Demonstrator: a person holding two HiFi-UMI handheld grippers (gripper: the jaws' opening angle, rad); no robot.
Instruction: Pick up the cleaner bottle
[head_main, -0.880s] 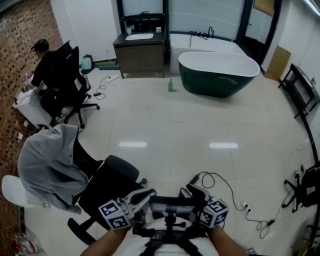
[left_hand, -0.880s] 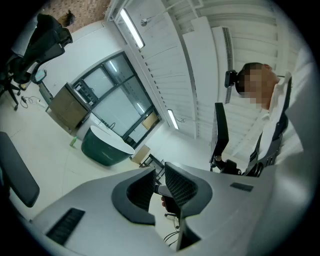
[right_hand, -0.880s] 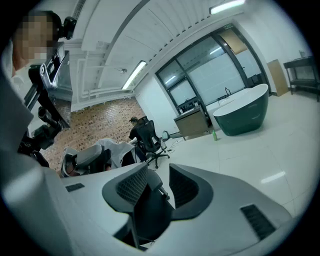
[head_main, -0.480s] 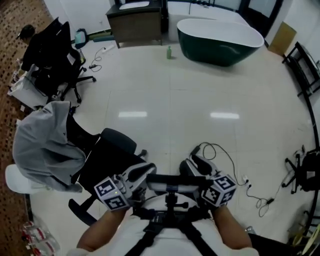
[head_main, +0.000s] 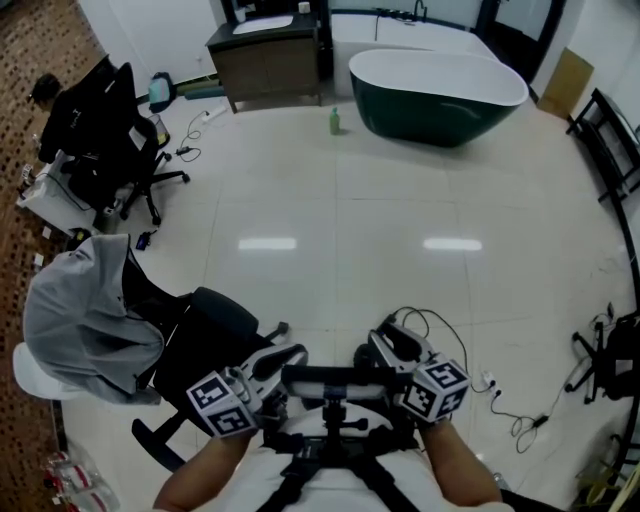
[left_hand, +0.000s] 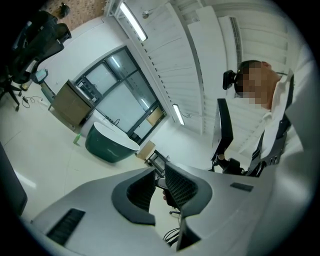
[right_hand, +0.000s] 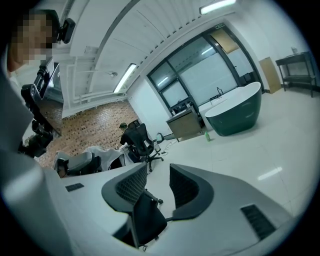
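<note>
The cleaner bottle (head_main: 334, 121) is a small green bottle standing on the pale floor, far ahead, just left of the dark green bathtub (head_main: 440, 90). It shows tiny in the left gripper view (left_hand: 77, 139) and in the right gripper view (right_hand: 206, 135). Both grippers are held low, close to my body, far from the bottle. My left gripper (head_main: 285, 357) (left_hand: 159, 170) has its jaws nearly together with nothing between them. My right gripper (head_main: 385, 345) (right_hand: 157, 170) stands open and empty.
A wooden vanity cabinet (head_main: 265, 55) stands behind the bottle at the back wall. Black office chairs (head_main: 100, 140) are at the left, one draped with a grey hoodie (head_main: 85, 325) close to my left gripper. Cables (head_main: 440, 370) trail on the floor at the right.
The head view has tipped further down, so the bottle and bathtub sit higher in the picture. Both grippers stay in about the same place near my body.
</note>
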